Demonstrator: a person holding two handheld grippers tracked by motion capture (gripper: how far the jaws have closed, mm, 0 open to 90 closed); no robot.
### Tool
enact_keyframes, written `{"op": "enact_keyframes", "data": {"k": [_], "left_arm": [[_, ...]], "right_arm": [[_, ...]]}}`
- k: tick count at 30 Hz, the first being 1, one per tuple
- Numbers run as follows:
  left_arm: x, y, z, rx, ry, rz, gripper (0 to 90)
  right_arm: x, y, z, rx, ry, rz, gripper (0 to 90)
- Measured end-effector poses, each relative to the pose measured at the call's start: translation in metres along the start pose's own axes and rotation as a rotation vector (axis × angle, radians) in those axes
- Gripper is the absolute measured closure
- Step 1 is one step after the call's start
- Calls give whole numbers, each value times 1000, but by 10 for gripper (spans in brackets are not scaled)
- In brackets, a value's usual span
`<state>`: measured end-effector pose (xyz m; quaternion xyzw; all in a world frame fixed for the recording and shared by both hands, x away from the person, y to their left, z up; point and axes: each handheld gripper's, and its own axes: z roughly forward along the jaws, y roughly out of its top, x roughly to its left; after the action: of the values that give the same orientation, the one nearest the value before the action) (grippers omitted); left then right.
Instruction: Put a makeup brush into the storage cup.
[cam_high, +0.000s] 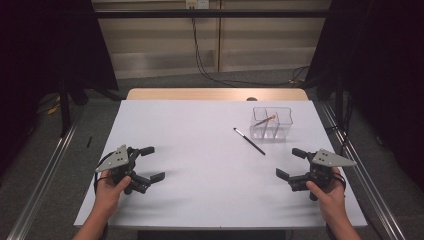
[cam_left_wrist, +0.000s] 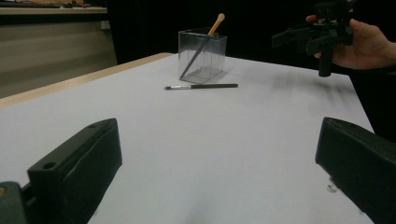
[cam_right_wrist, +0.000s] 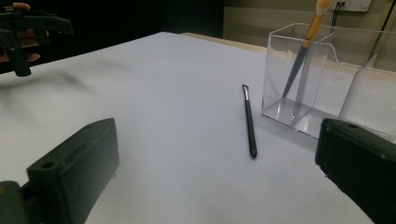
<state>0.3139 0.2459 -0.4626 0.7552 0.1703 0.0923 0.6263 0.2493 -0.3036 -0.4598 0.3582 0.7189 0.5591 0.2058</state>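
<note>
Altogether, two brushes: one black brush (cam_high: 249, 141) lying loose, one tan-tipped brush (cam_high: 265, 119) inside organizer (cam_high: 280, 131).

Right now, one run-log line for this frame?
left gripper: open, empty | right gripper: open, empty | black brush: on table | clear organizer: holds one brush

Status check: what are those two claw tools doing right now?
Left gripper open, empty. Right gripper open, empty. Black brush flat on table, beside clear organizer holding another brush. Path clear.
</note>
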Motion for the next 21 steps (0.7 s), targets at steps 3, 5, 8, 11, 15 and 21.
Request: {"op": "enact_keyframes", "data": {"k": [3,5,8,11,15,21], "left_arm": [[-1,0,0,-2,-3,1,3],[-2,0,0,-2,-3,0,3],[-2,0,1,1,-3,0,4],[-1,0,2,3,-3,-2,3],[-4,-1,1,16,-5,7,3],[-5,1,1,7,-1,5,3]], "right_arm": [[-1,2,2,-1,0,0,0],[-1,3,3,-3,0,2,0],[-3,5,6,-3,0,1,0],[-5,8,10,-5,0,-2,0],[-7,10,15,-3,4,-3,0],[-9,15,24,8,8,-11,0]]}}
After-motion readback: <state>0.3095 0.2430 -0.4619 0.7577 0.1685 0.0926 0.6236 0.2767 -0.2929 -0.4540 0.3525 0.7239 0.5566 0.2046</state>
